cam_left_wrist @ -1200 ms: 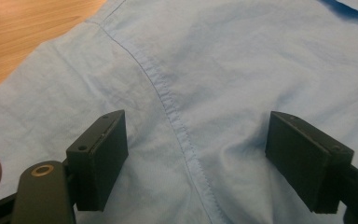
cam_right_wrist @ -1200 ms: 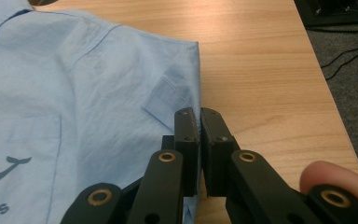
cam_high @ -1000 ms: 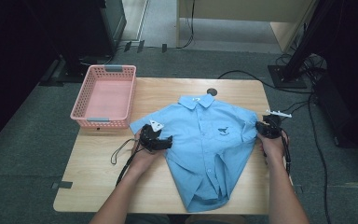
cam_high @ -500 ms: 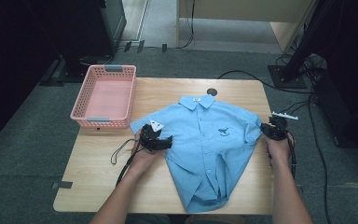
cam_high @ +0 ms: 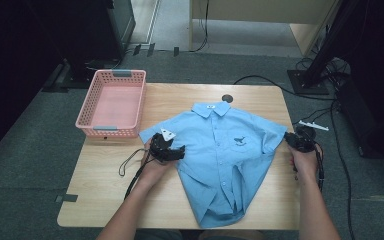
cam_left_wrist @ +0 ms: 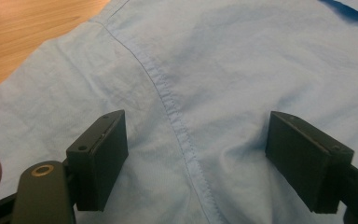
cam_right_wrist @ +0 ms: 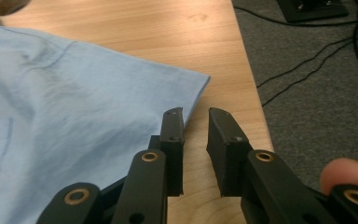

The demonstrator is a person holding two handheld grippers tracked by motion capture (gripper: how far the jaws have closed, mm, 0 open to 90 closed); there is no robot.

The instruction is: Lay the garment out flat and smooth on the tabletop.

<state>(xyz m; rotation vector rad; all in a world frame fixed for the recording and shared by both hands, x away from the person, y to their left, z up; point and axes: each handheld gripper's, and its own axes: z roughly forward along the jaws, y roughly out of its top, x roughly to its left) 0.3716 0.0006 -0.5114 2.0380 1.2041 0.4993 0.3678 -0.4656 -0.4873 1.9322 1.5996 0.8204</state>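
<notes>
High view: a light blue short-sleeved shirt (cam_high: pixel 227 160) lies face up across the middle of the wooden table (cam_high: pixel 260 100), collar toward the far edge, a small dark emblem on its chest, and its hem bunched and folded near the near edge. The left claw (cam_high: pixel 172 150) rests on the shirt's sleeve and side; in the left gripper view its jaws stand wide apart over the cloth (cam_left_wrist: pixel 191 93), a stitched seam running between them, pads clear of any pinch. The right claw (cam_high: pixel 294 141) sits at the table's right edge just beside the tip of the other sleeve. In the right gripper view the right claw (cam_right_wrist: pixel 196 116) has jaws that have just been opening, with a narrow gap and bare wood between them; the sleeve hem (cam_right_wrist: pixel 186 88) lies just beside the left jaw, released.

A pink plastic basket (cam_high: pixel 87 117) stands at the table's far left corner, well apart from the shirt, with nothing in it. A small dark round mark (cam_high: pixel 226 98) sits near the collar. Cables (cam_high: pixel 330 120) trail over the grey floor on the right. The surroundings at the far left and right are too dark to make out.
</notes>
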